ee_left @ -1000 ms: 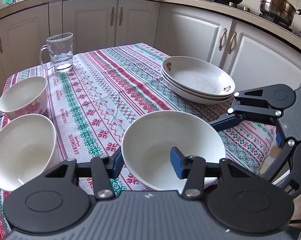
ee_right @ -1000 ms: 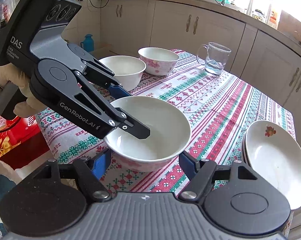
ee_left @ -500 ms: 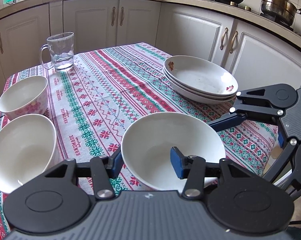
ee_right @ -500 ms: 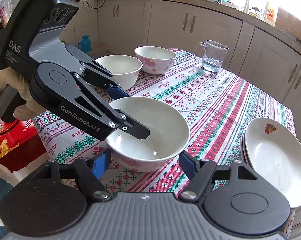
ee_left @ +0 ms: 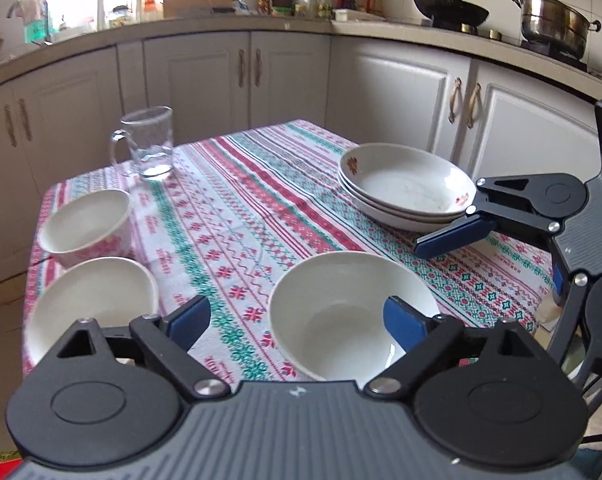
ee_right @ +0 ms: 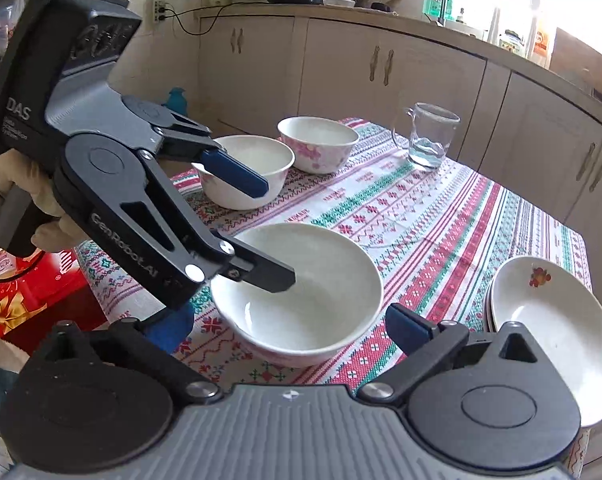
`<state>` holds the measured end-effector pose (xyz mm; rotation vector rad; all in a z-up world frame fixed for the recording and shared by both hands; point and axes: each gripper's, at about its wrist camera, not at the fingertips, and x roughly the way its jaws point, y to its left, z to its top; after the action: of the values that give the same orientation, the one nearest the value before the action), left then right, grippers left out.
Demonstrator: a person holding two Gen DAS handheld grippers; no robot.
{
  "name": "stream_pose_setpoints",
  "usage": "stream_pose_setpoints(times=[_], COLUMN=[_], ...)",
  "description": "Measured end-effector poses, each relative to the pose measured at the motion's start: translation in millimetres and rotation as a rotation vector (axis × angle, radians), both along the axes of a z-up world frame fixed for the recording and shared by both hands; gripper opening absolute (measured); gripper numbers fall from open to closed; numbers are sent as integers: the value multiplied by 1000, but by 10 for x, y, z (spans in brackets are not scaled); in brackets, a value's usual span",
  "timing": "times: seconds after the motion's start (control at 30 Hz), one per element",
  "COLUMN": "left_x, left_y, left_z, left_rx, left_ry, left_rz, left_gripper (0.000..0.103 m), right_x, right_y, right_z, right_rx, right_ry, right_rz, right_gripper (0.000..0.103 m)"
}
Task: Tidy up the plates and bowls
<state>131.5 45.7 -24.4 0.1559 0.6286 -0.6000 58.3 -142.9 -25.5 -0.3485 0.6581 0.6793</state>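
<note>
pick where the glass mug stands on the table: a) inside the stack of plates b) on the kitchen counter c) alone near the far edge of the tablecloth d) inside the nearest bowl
c: the glass mug stands by itself on the tablecloth near its far edge, apart from the stack of plates and the nearest bowl.

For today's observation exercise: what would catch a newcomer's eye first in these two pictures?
Probably the large white bowl at the near edge of the patterned tablecloth, with the left gripper and right gripper both opening around its rim. Next, the stack of plates to the right and the glass mug at the far corner.
</note>
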Motion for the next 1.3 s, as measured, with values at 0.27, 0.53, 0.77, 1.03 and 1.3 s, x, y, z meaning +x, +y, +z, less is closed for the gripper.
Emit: stream_pose_setpoints(times=[0.27,0.53,0.77,1.03,1.3], left_x=[-194,-164,100,550,873], left_y=[335,803,1090,1236,1289], left_z=[-5,-57,-54,-86,-194], left_rx=[5,-3,3,-8,-55], left_ry=[9,34,43,68,118], left_rz=[145,272,324,333,300], left_gripper=[94,94,94,92,75], right_x=[18,195,381,673,923], right_y=[158,449,784,1100,1364], right_z=[76,85,34,-62,-180], right_rx=[-4,-11,-47,-113,-172], right_ry=[-27,-34,-36,-18,9], right_rz=[36,68,68,66,102], right_gripper=[103,103,103,103,103])
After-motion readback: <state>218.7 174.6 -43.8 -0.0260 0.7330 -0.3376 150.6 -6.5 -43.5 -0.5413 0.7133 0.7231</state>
